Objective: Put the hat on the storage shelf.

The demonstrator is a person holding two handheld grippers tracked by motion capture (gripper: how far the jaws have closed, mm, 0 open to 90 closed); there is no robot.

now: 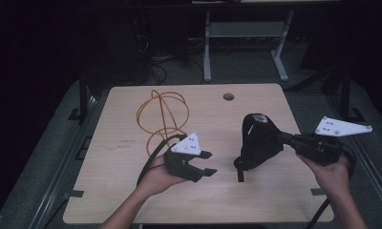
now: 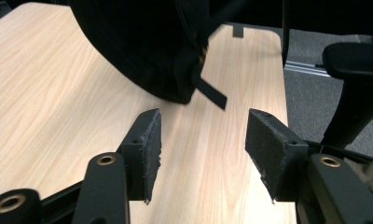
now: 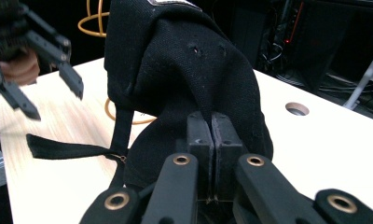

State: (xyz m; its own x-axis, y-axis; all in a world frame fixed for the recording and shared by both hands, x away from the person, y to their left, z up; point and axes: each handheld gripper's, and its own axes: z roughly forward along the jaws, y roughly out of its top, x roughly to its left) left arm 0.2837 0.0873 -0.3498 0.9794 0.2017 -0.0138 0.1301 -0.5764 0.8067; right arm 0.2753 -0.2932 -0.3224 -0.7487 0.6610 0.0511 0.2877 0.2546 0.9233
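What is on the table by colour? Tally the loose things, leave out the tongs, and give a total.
Black: 1, the fabric cap, pinched by the shut right tongs while the left tongs stand open beside it.
Orange: 1, the wire frame at the far left of the wooden table.
Total: 2

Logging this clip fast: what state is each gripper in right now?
Left gripper: open, holding nothing, near the cap.
Right gripper: closed on the cap's fabric, holding it up off the table.
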